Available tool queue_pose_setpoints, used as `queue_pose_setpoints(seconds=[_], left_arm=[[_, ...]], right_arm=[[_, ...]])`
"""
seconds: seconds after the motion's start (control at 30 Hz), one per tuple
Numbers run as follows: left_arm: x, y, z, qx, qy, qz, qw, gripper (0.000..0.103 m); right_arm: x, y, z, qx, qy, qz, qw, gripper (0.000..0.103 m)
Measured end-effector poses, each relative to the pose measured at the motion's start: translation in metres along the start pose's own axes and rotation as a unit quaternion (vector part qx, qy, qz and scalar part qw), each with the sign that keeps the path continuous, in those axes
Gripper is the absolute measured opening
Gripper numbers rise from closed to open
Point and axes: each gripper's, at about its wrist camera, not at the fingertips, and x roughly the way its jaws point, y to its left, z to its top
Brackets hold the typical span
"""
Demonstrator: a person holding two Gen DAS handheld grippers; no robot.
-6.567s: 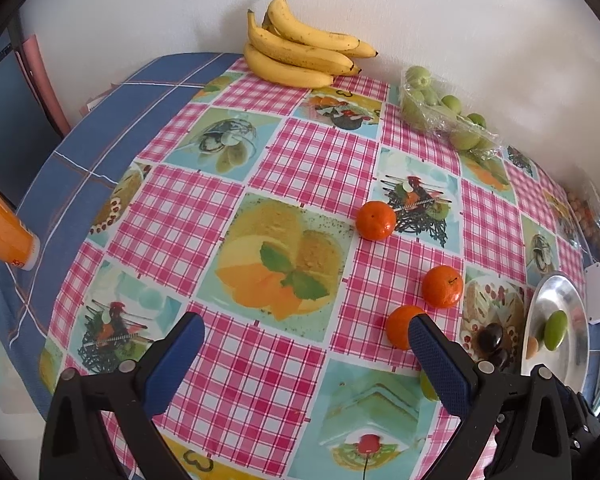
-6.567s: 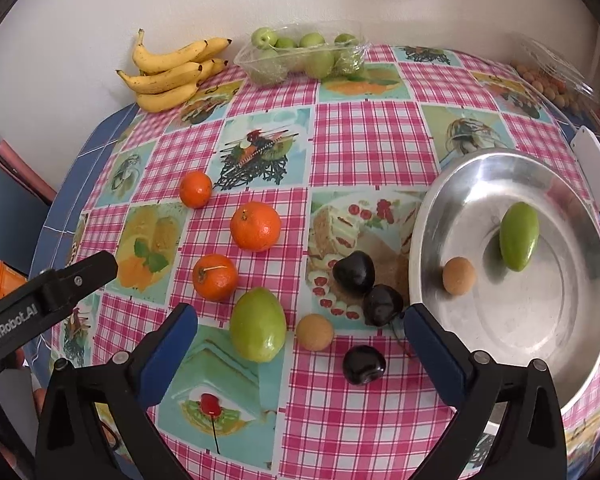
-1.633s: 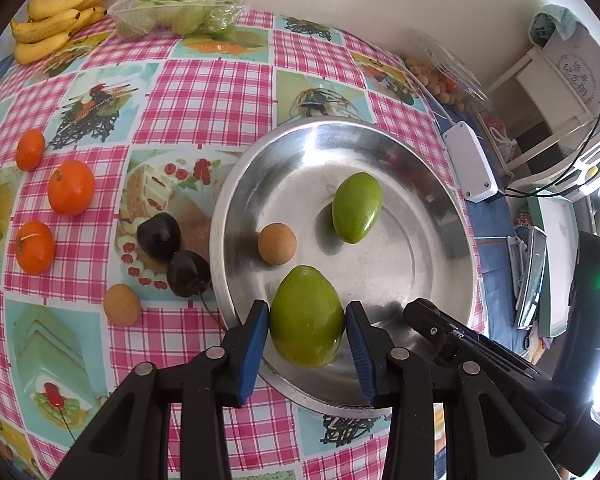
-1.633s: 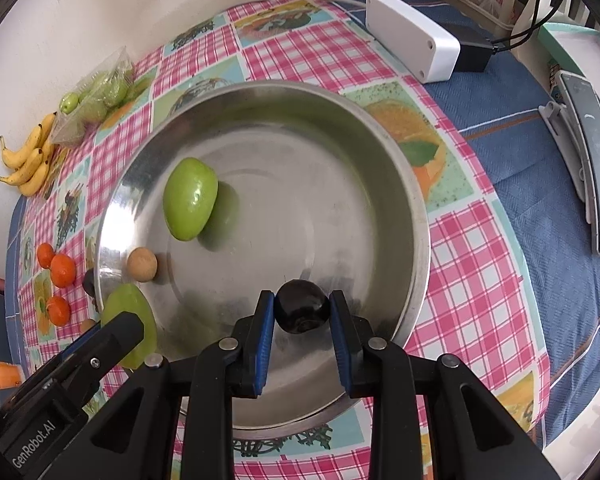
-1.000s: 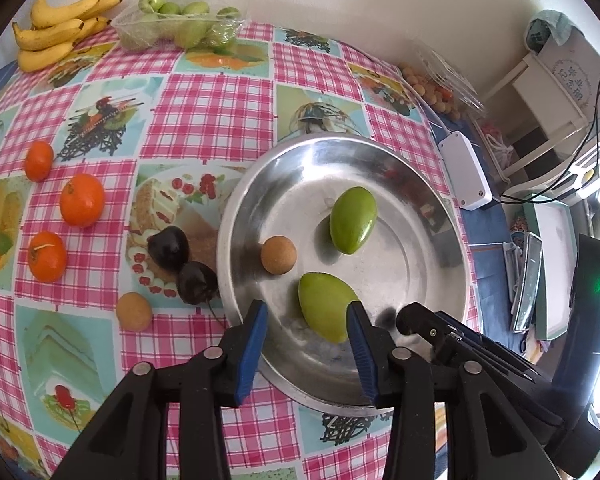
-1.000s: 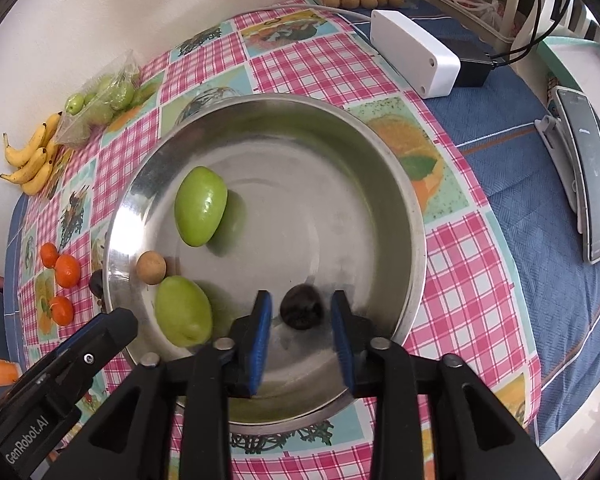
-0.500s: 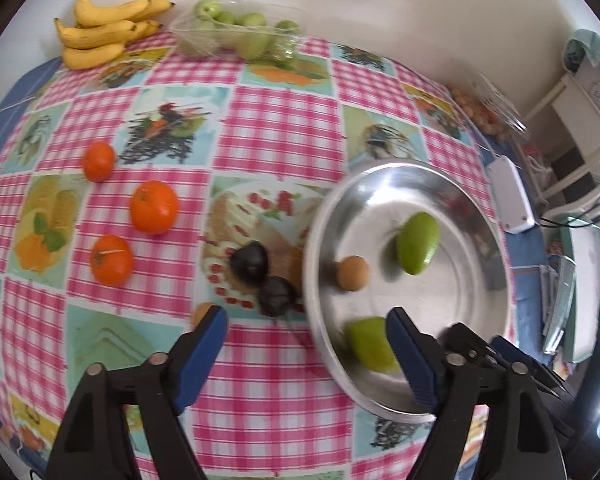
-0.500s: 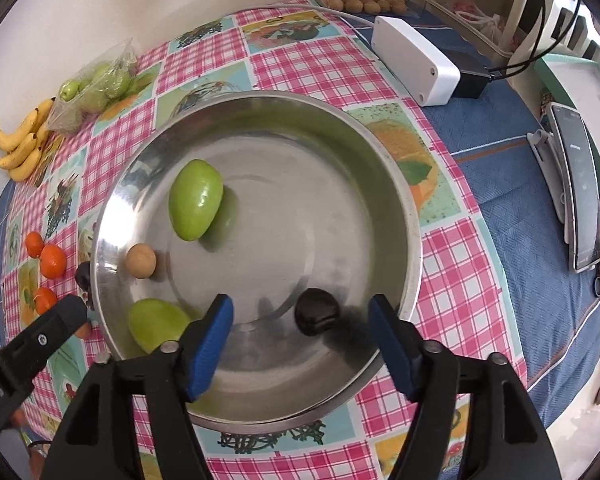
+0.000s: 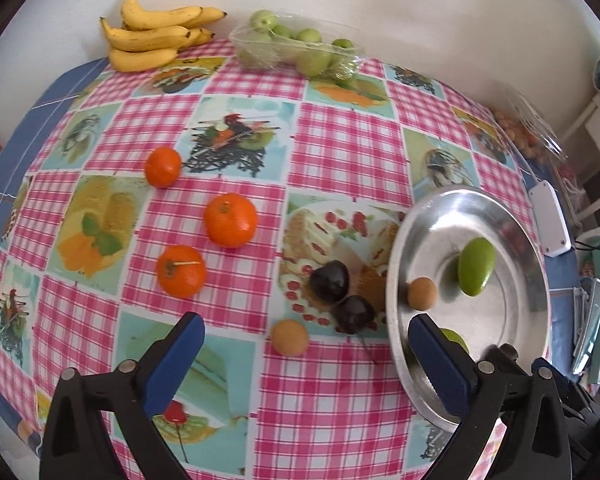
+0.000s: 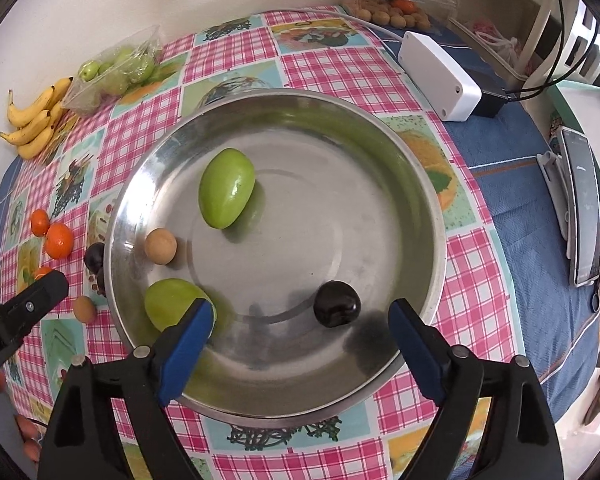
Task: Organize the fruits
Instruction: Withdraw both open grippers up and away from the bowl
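Since fruit is being gathered, the steel bowl (image 10: 428, 184) already holds two green mangoes (image 10: 227, 188), a tan round fruit (image 10: 161, 246) and a dark plum (image 10: 337, 304), the last lying free between the right gripper (image 10: 300, 332) fingers, whose jaws are opening and gripping nothing. Left outside on the checked tablecloth (image 9: 340, 152) are two dark plums (image 9: 329, 280), a tan fruit (image 9: 289, 337) and three oranges (image 9: 230, 220). The left gripper (image 9: 304, 344) is held empty over these, jaws opening wide, likely for the next pick. Bananas (image 9: 152, 40) are seen by the wall.
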Motion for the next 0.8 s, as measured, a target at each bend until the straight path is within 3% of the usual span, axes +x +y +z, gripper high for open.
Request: queue_pose_setpoints(seconds=[0.13,0.47,0.8], left_arm=[[-0.003,0.006,0.0,0.008,-0.011,0.027,0.9995,0.103],[-0.008,0.016,0.0,0.015,-0.029,0.037,0.9988,0.103],[-0.008,0.028,0.004,0.029,-0.02,0.049,0.9982,0.103]], right_arm=[[-0.001,0.0,-0.002,0.003,-0.003,0.007,1.0,0.103],[-0.003,0.013,-0.006,-0.011,-0.022,0.021,0.999,0.103],[0.0,0.02,-0.01,-0.015,-0.029,0.007,0.999,0.103]])
